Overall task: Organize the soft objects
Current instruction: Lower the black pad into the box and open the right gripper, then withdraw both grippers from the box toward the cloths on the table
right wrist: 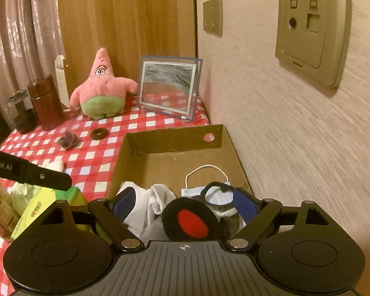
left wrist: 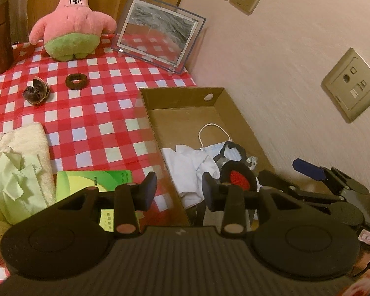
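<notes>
With our right claw [right wrist: 185,203] spread clear above the black-and-red pad [right wrist: 191,222] in the cardboard box [right wrist: 175,139] and our left claw [left wrist: 180,187] parted and empty, we should lift straight out.

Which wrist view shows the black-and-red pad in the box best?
The right wrist view: the black-and-red pad lies central and whole in the cardboard box. In the left wrist view the pad is partly hidden behind the left gripper.
</notes>
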`<move>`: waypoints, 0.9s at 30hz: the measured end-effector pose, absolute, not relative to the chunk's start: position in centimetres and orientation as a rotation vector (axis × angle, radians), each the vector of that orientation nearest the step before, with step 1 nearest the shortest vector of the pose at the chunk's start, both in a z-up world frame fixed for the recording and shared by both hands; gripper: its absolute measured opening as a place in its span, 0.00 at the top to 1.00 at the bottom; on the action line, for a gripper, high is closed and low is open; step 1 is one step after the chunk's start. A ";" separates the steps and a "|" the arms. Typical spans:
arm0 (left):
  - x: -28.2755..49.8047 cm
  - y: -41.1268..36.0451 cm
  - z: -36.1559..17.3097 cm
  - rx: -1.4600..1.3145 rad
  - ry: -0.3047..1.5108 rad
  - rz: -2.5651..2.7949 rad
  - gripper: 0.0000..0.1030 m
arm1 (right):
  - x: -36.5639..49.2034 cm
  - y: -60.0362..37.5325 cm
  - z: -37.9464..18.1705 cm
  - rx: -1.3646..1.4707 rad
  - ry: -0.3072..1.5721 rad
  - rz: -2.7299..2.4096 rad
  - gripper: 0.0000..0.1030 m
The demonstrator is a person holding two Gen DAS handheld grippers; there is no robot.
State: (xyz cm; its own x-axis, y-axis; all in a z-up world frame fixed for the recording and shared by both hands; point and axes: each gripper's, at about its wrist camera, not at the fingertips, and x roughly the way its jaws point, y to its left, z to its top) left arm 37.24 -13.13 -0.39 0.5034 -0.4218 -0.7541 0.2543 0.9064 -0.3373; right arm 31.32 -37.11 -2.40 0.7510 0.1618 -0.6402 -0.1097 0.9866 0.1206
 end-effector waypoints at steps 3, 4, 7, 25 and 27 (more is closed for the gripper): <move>36.5 -12.9 0.2 -0.175 0.951 -0.420 0.64 | 30.3 -37.0 -1.9 0.073 0.705 0.147 0.17; 36.2 -12.9 0.5 -0.170 0.946 -0.424 0.63 | 29.9 -36.9 -1.6 0.071 0.706 0.146 0.17; 35.2 -12.7 1.3 -0.157 0.934 -0.431 0.62 | 29.0 -36.7 -1.0 0.058 0.705 0.147 0.17; 29.2 -9.0 6.1 0.032 0.814 -0.468 0.35 | 24.4 -33.8 2.7 -0.021 0.689 0.211 0.17; 28.5 -8.2 6.7 0.072 0.780 -0.464 0.35 | 24.2 -33.3 3.1 -0.037 0.685 0.227 0.17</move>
